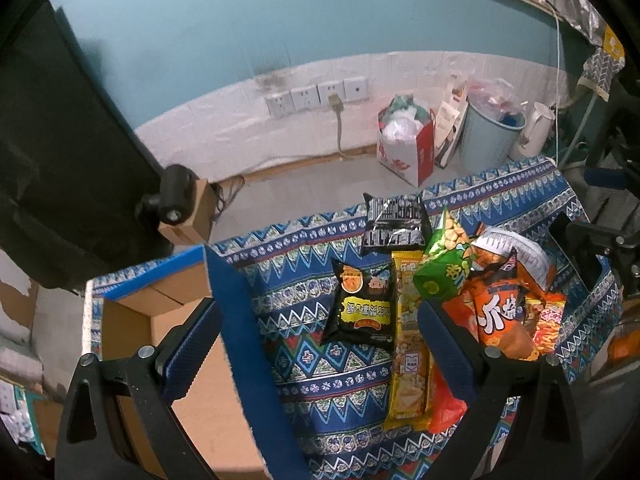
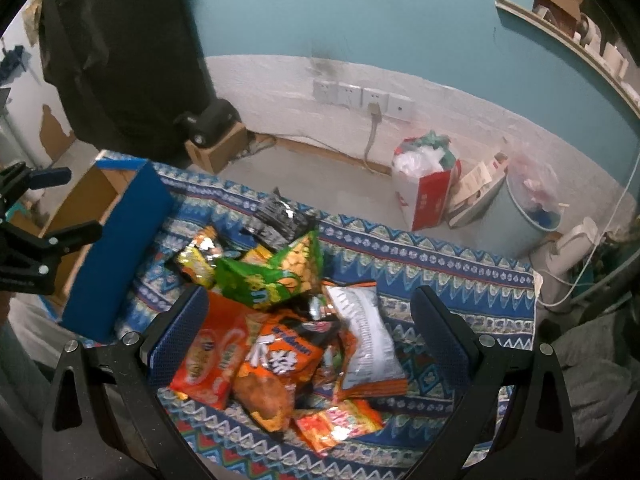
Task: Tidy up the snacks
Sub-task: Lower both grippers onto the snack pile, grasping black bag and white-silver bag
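Note:
A pile of snack bags lies on a blue patterned cloth (image 1: 320, 372). In the left wrist view I see a black-and-yellow bag (image 1: 362, 306), a long yellow bag (image 1: 410, 344), a green bag (image 1: 444, 268), an orange bag (image 1: 502, 312) and a black-and-silver bag (image 1: 394, 220). My left gripper (image 1: 320, 316) is open and empty above the cloth, next to an open cardboard box (image 1: 188, 364) with blue flaps. My right gripper (image 2: 310, 320) is open and empty over the orange bags (image 2: 276, 368), green bag (image 2: 272, 276) and white-backed bag (image 2: 366, 336).
The box (image 2: 116, 240) sits left of the pile. Beyond the cloth's far edge are the floor, a red-and-white bag (image 1: 408, 144), a pale blue bin (image 1: 488, 136) and a white kettle (image 1: 534, 130). A black bag (image 1: 60, 152) hangs at left.

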Available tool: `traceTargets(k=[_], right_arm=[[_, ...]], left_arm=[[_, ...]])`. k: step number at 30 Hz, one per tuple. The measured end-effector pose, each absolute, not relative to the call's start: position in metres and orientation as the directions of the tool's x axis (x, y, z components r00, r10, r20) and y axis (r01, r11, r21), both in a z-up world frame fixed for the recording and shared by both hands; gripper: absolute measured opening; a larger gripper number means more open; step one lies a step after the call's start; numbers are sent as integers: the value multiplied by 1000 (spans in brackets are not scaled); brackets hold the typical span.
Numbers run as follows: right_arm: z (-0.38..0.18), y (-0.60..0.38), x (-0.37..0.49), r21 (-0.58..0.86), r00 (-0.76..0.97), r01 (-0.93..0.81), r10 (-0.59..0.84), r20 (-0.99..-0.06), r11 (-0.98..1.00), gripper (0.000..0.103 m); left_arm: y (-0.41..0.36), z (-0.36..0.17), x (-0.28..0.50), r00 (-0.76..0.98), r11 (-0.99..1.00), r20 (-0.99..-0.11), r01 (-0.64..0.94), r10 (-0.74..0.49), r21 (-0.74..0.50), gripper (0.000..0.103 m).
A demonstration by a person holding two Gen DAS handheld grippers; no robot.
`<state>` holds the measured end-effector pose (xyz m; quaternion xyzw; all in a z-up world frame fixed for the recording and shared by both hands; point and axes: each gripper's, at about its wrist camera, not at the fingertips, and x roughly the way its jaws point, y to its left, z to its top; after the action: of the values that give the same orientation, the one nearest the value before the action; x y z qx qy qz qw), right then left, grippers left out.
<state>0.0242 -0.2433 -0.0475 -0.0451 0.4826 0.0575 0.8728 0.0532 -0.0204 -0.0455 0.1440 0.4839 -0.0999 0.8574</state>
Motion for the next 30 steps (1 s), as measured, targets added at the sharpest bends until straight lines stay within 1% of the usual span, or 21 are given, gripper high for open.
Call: traceTargets(k=[7,13,17,19,23,30], right_arm=[[-78,-267,52,-32,459,-118,26,-888,993,100],[-107,-291,62,-43,393,-86,-6,-919,995,100],[-131,-301,65,-37,332,-80,-9,-943,996,100],[-142,-305,67,-31,304,-77,-6,-953,997,100],[-163,-311,68,-27,256,-79,-6,-967,996,95],[-184,-318,70,-14,207,-69,0,-978,998,94]], left_arm=[[-32,-84,82,430,929,-903,339,-14,148,99],[-35,-126,106,343,936,-939,328,7,127,99],[-36,-151,117,304,937,-952,321,33,135,99],[-36,-159,120,295,938,-955,319,37,135,99],[-39,-170,124,275,938,-961,321,40,131,99],[-49,-187,126,253,931,-966,335,61,147,99]])
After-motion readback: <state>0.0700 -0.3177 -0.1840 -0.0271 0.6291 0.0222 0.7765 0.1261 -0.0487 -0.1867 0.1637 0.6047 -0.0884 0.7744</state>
